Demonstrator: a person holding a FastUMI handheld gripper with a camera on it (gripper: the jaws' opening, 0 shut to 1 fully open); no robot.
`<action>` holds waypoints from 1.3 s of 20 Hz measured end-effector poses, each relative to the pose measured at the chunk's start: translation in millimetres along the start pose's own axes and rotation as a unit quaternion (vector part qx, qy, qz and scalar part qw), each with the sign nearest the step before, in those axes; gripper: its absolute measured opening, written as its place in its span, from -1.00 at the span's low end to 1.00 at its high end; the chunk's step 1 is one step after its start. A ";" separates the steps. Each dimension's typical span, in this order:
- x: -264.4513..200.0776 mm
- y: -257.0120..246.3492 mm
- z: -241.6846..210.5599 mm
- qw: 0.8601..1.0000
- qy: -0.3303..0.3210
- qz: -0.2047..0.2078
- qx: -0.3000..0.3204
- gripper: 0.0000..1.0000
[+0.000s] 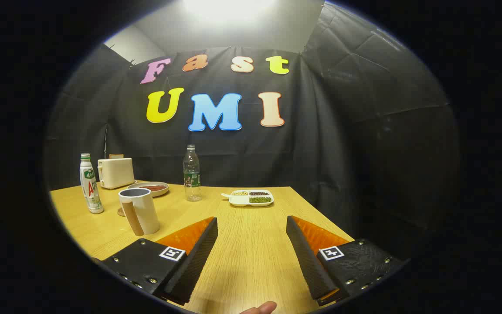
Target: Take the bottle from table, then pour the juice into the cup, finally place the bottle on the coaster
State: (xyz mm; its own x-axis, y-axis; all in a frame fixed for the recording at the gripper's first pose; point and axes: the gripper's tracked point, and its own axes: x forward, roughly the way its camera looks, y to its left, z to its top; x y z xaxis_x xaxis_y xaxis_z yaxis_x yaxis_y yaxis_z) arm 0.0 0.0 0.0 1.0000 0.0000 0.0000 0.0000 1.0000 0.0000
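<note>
The gripper (252, 226) is held wide and empty at lower centre, evidently for approach; the bottle (90, 184) is seen upright at left, beside the cup (140, 211).

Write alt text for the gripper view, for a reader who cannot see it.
The gripper hangs open over a wooden table, nothing between its fingers. Beyond them to the left stand a white cup and a white juice bottle; farther back are a toaster, a clear bottle and a divided tray.
</note>
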 end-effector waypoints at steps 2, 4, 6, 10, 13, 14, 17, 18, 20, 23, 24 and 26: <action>1.6 -1.2 -0.8 1.000 0.003 -0.001 0.001 0.92; 14.9 -2.8 -6.1 1.000 0.015 -0.003 0.004 0.92; 52.0 -0.6 2.6 1.000 0.014 -0.005 0.001 0.92; 71.4 4.9 18.0 1.000 -0.005 -0.007 -0.003 0.92; 73.6 17.0 18.2 1.000 0.009 -0.020 0.005 0.92; 70.1 22.6 25.1 1.000 0.002 -0.025 0.011 0.93; 51.5 40.7 56.4 0.998 -0.037 -0.046 0.027 0.93; 45.2 45.0 63.1 0.997 -0.037 -0.063 0.020 0.92; 32.8 48.7 67.3 0.994 -0.025 -0.106 -0.009 0.92; 19.0 96.4 86.9 0.994 -0.038 -0.098 0.003 0.92; 16.0 116.7 91.6 0.995 -0.044 -0.086 0.013 0.92; 11.7 145.6 93.2 0.995 -0.048 -0.081 0.026 0.92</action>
State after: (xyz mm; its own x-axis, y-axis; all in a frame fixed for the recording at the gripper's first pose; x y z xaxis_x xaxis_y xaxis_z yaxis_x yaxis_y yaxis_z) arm 11.7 145.6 93.2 0.9823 -0.1642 0.0905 0.1594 0.9855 0.0587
